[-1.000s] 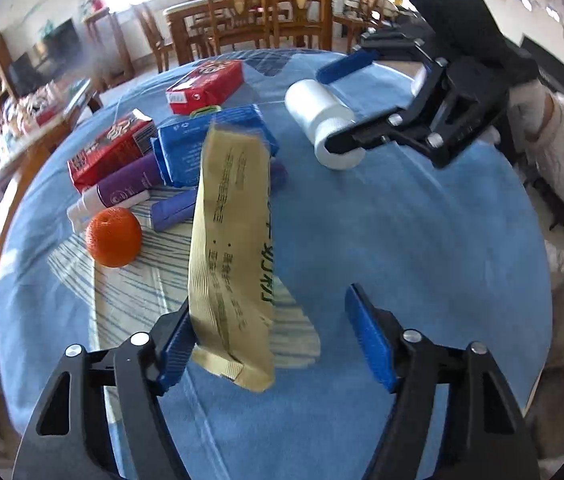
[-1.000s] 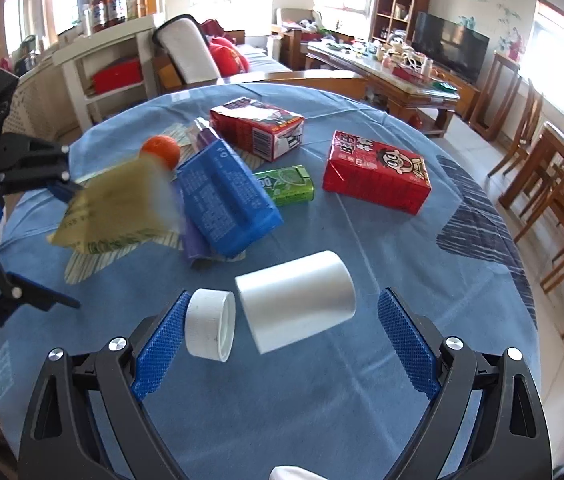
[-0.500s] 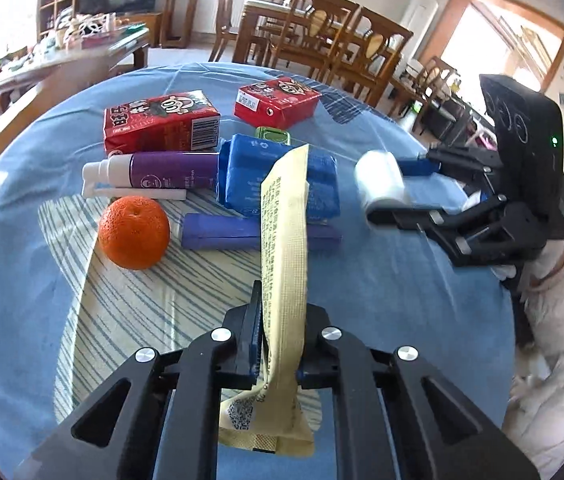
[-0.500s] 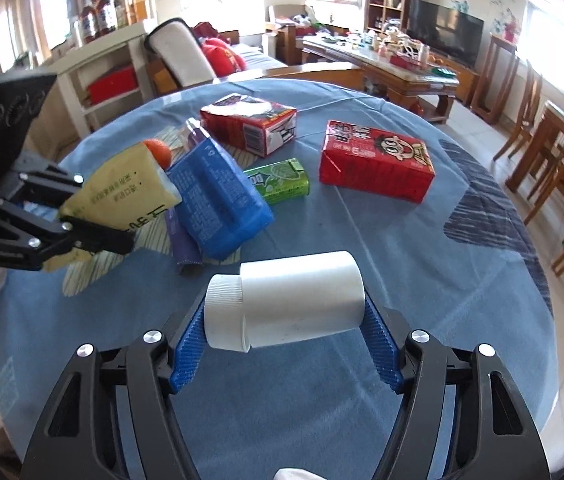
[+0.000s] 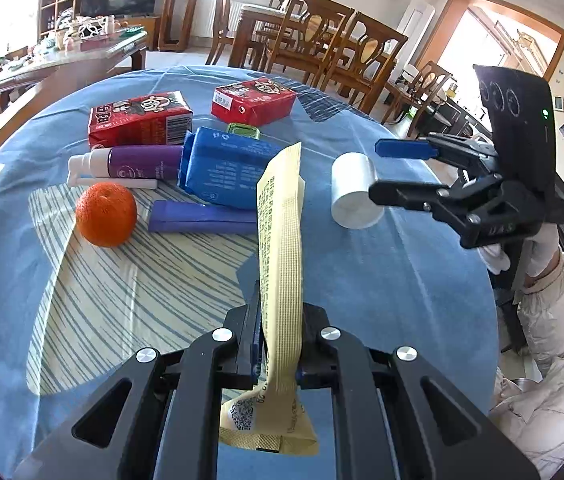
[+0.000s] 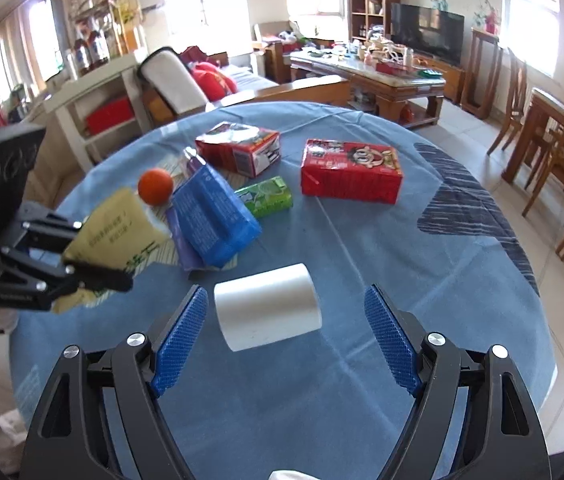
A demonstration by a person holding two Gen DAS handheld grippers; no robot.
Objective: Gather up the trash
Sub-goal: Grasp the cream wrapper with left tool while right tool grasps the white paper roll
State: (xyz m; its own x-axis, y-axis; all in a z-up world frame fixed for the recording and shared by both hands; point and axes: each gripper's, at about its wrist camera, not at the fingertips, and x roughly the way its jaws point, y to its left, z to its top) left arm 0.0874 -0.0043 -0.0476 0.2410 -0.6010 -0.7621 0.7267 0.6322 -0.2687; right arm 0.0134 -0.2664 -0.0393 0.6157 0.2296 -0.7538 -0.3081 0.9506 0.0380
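Left gripper (image 5: 278, 344) now pinches the yellow packet (image 5: 280, 240), which was loose a second ago, so that trash is secured. Right gripper (image 6: 282, 340) jaws are opening again, off the white bottle (image 6: 268, 306); it lies between them at 12 o'clock on the blue tablecloth (image 6: 402, 280), grab failed, its cap gone from view.

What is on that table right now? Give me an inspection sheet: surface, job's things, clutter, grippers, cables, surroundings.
Surface: round table under a blue cloth with striped patches.
Job's things: yellow wrapper held up off the cloth; white bottle lying on its side.
Clutter: two red cartons, blue pouch, green pack, purple tube, purple strip, orange.
Grippers: left gripper shut on the yellow wrapper; right gripper opening, bottle between its pads, untouched.
Cables: nothing seen.
Surroundings: dining chairs, television, shelves, sofa.
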